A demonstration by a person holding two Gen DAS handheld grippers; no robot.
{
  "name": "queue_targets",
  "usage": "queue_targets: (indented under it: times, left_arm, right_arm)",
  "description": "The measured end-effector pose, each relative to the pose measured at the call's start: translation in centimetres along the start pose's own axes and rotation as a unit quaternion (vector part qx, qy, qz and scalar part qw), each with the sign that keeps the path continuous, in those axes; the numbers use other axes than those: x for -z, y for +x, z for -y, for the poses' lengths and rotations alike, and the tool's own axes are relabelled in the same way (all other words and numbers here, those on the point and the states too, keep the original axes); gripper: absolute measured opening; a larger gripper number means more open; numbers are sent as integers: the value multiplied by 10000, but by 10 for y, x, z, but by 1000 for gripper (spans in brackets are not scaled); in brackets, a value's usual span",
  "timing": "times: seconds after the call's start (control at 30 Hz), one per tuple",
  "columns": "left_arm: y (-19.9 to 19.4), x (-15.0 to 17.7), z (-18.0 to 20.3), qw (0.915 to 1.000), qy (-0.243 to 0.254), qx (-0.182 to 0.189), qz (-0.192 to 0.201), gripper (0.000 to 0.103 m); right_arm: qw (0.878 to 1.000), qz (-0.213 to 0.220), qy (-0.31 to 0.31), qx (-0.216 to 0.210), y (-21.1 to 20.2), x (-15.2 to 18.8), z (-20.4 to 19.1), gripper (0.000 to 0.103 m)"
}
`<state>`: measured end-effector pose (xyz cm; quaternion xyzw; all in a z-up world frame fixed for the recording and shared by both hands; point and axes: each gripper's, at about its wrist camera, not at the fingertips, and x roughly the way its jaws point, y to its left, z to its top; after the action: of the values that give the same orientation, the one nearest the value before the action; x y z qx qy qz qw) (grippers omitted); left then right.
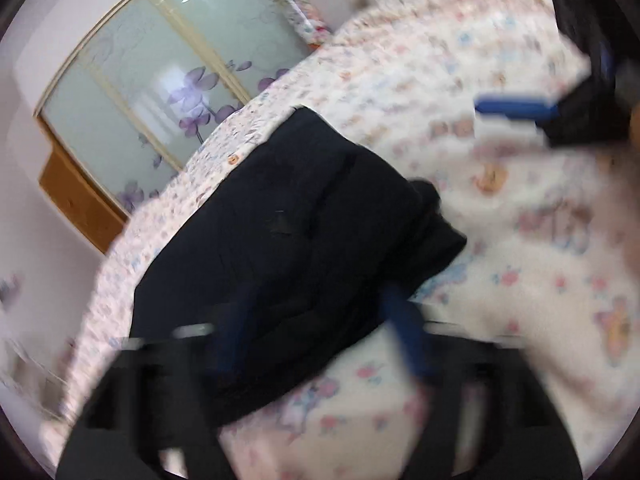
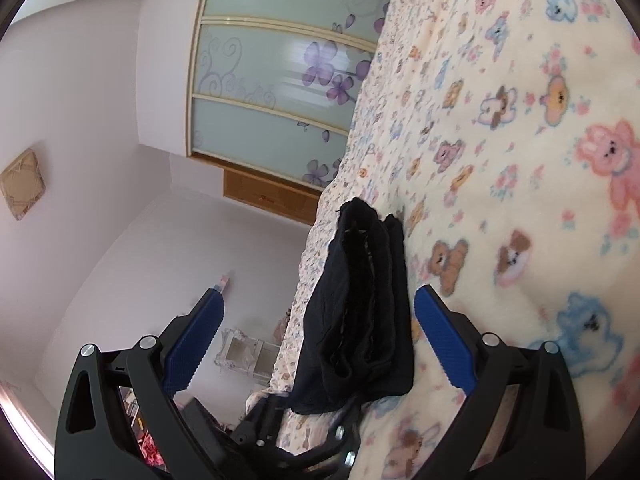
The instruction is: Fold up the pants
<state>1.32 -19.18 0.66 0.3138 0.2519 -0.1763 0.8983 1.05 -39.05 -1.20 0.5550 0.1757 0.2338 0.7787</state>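
The black pants point(image 1: 296, 236) sit folded into a compact bundle on the bed point(image 1: 520, 248), which is covered in that cream blanket with little teddy bears all over it. In the left wrist view the bundle fills the middle of the frame, near the bed's edge, and everything's pretty motion-blurred. The left tool point(image 1: 320, 344) is at the bottom of the frame with its blue fingers point(image 1: 408, 332) spread wide, nothing pinched between them, the cloth just lying under and ahead of them. The right tool point(image 1: 516, 110) pokes in at the upper right of that same view.

From the right wrist view, the pants point(image 2: 360, 320) show as a stacked fold, lower middle of the frame, layers visible edge-on. The right tool point(image 2: 320, 344) is wide too, its blue pads point(image 2: 444, 340) on either side of the bundle without pressing on it. The glass wardrobe doors with purple flowers point(image 2: 288, 80) are at the top centre.
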Motion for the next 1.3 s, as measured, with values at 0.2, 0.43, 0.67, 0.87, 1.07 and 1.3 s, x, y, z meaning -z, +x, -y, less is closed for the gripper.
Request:
queue_targets:
  times: [0.2,0.43,0.67,0.87,1.07,1.3]
  left_arm:
    - [-58,22,-81,9826,-1515,772,748,101]
    - [-41,58,-191,9099,-3853,1312,802,101]
    - [-23,46,-209,8960,-4226,1097,811,101]
    - [5,41,-201,9202,-3871,533,214,101]
    - [56,88,-199,9060,-4098,679,-808,101]
    - [50,94,-189,9207,-3828,484,-591,101]
  right_arm:
    - [9970,-414,-388,-518,10,7,-24,98]
    - [9802,-1482,-1017,-834,55,40,-81,99]
    - [9710,-1712,-1666,-66,106,54,-115,99]
    - [9625,-1681,-2108,309,120,65,-118,99]
    - [9691,-1512,-1525,1211,117,56,-47,81]
    - [9721,-1512,-1343,1186,109,49,-45,80]
